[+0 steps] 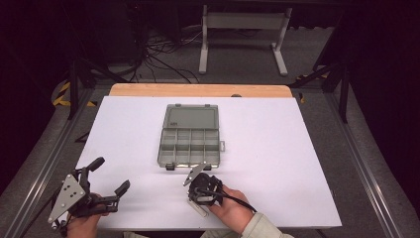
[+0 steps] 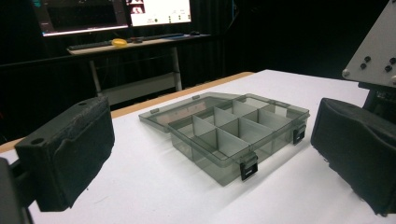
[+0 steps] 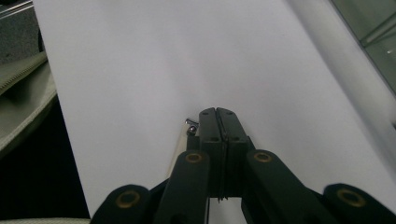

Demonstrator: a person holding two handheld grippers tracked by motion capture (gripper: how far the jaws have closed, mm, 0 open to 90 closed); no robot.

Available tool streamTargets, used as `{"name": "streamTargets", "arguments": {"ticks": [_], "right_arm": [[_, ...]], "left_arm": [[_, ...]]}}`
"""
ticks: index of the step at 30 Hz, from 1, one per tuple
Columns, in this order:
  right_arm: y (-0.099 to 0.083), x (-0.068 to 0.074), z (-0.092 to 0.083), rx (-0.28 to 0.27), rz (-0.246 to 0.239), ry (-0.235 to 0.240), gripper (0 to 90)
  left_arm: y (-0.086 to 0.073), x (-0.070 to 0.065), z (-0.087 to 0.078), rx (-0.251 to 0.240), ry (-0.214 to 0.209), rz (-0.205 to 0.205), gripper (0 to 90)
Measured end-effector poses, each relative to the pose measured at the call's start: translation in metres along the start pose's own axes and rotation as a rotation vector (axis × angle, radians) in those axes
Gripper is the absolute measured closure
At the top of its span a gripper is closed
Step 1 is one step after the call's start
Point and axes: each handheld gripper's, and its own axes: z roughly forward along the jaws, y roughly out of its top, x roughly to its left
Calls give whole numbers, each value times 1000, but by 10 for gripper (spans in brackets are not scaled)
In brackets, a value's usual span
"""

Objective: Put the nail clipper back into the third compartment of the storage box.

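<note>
Pressed flat together, pad to pad, the matte black jaws of the right gripper (image 3: pixel 218 114), tips down on the white tabletop (image 1: pixel 277 148) near its front edge, a small shiny metal piece (image 3: pixel 190 127) lying just beside them, whether touching impossible to tell. Wrapped around that gripper's body, the right hand (image 1: pixel 232 210), pale sleeve cuff behind, cable trailing over the wrist. Spread wide and holding nothing, the foam-padded jaws of the left gripper (image 1: pixel 110 174), held level near the front left corner, grey three-cornered plate on top. Between the two and farther back, mid-table, a smoky translucent plastic organizer box (image 1: pixel 189 141), lid (image 1: pixel 192 117) swung flat open toward the far edge, black latches at the near wall, rectangular compartments apparently bare. Along the far edge, a strip of light wood.
</note>
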Motion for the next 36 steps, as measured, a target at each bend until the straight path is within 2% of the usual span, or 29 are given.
{"name": "streamTargets", "arguments": {"ticks": [3,7,12,13,17,23,27,31,32,33,36], "right_arm": [[1,3,1,-4,-8,15,900],[1,6,2,-6,-43,43,900],[2,11,4,-8,-63,56,900],[2,11,4,-5,-84,69,900],[2,14,5,2,-109,89,900],[2,14,4,-4,-114,81,900],[3,13,-3,-52,-118,51,774],[3,16,-10,-97,-124,29,596],[3,18,-11,-114,-147,13,498],[3,18,-11,-114,-147,13,498],[3,20,-11,-102,-163,34,313]], "left_arm": [[0,0,0,0,0,0,5],[0,0,0,3,0,-2,5],[0,0,0,2,0,-2,5],[0,0,0,2,0,-2,5],[0,0,0,2,-2,-4,5],[0,0,0,2,-2,-5,5],[0,0,0,3,-2,-6,5],[0,0,1,3,-3,-6,5],[-1,0,1,5,-4,-7,5],[-1,1,1,4,-5,-7,5],[-1,1,1,5,-6,-6,5]]}}
